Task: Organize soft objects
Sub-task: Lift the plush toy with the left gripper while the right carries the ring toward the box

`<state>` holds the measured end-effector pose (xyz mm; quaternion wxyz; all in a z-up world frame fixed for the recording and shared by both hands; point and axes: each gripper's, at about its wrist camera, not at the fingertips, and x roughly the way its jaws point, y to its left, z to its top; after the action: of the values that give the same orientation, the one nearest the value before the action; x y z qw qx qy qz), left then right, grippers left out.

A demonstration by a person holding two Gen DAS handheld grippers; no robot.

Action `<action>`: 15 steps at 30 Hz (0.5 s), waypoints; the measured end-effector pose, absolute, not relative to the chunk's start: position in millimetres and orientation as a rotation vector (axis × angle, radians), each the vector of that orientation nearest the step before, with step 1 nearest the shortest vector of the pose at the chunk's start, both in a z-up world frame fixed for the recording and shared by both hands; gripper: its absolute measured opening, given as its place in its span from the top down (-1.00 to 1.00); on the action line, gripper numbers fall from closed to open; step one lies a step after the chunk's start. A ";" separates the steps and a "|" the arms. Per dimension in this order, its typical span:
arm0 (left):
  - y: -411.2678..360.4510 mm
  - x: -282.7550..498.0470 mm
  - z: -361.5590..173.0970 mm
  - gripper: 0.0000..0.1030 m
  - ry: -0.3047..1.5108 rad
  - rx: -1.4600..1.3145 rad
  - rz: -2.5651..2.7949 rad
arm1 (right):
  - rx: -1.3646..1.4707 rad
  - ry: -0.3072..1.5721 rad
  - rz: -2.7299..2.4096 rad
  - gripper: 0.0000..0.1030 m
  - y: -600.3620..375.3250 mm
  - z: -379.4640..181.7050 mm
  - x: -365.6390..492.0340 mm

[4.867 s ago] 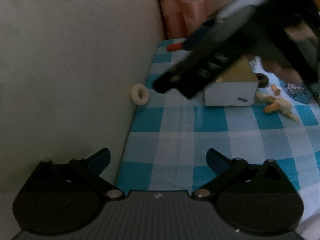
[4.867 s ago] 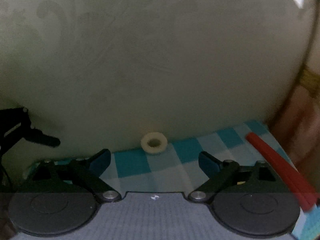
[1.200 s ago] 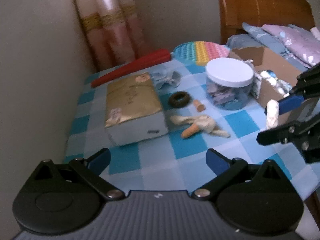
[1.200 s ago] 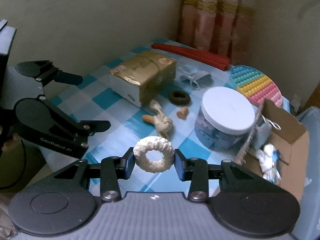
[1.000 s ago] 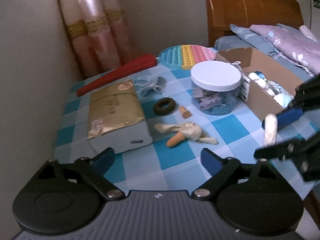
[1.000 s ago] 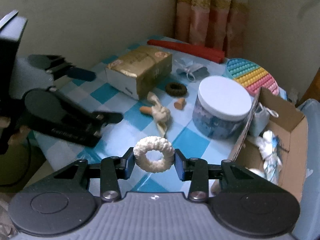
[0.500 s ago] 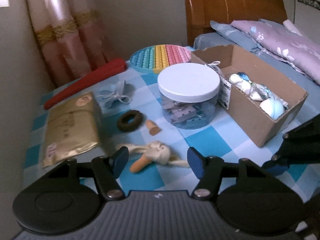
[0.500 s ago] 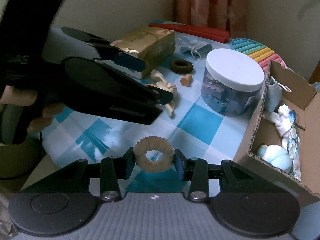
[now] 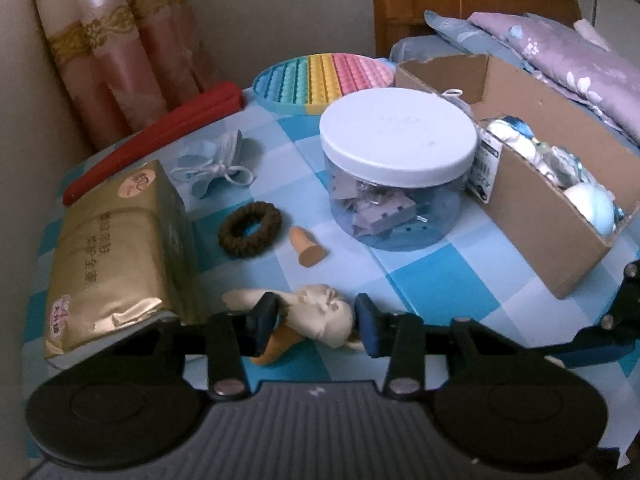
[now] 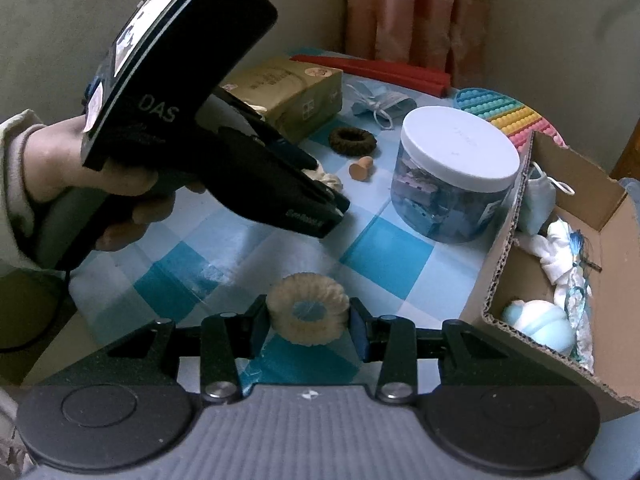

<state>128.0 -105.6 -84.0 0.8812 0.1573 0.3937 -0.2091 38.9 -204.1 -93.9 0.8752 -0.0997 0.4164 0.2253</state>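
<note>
Left gripper (image 9: 316,322) now over rabbit toy (image 9: 320,316); cardboard box (image 9: 532,216) holds soft toys

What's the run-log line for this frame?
left gripper: closing around rabbit toy | right gripper: holding cream ring | cardboard box: partly filled

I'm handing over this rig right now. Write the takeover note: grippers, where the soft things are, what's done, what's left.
Right gripper: shut on the cream ring, beside the cardboard box, not over it.
Left gripper: jaws just closing around the plush rabbit on the table; contact unclear.
Done: several soft items already in the box.
Left: drop ring, box the rabbit, brown scrunchie, blue pouch.
</note>
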 end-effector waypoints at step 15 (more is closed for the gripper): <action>-104.4 116.5 -65.1 0.47 0.775 0.327 -0.460 | -0.196 0.857 0.448 0.10 -203.9 -87.9 37.9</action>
<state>116.5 -104.4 -65.1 0.8872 0.1575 0.3729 -0.2213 37.9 -203.9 -87.9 0.8807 -0.0939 0.4114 0.2149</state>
